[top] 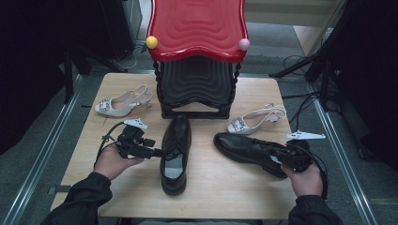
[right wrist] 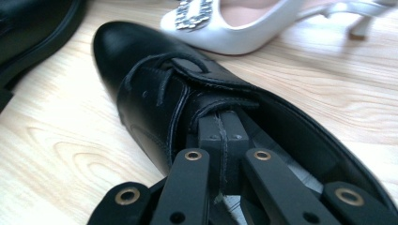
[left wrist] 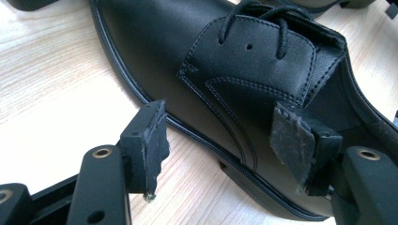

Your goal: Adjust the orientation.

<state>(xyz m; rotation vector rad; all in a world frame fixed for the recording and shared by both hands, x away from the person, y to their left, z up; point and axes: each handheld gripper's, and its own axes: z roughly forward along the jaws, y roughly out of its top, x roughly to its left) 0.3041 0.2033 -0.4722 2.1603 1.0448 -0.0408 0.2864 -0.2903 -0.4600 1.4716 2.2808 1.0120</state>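
Two black lace-up shoes lie on the wooden table [top: 220,187]. The left black shoe [top: 176,140] [left wrist: 234,61] points away from me. My left gripper [top: 157,152] [left wrist: 220,117] stands open at its left side, one pad over the table and the other above the shoe's opening, neither pressing on it. The right black shoe [top: 244,147] [right wrist: 136,70] lies with its toe toward the left. My right gripper [top: 284,157] [right wrist: 220,129] is shut, its pads together, pushed into this shoe's opening beneath the tongue.
A shoe rack with a red top [top: 197,28] and a black lower shelf stands at the table's far middle. One white slingback heel [top: 119,104] lies at far left, another [top: 253,121] [right wrist: 234,28] just beyond the right black shoe. Cables trail off the right edge.
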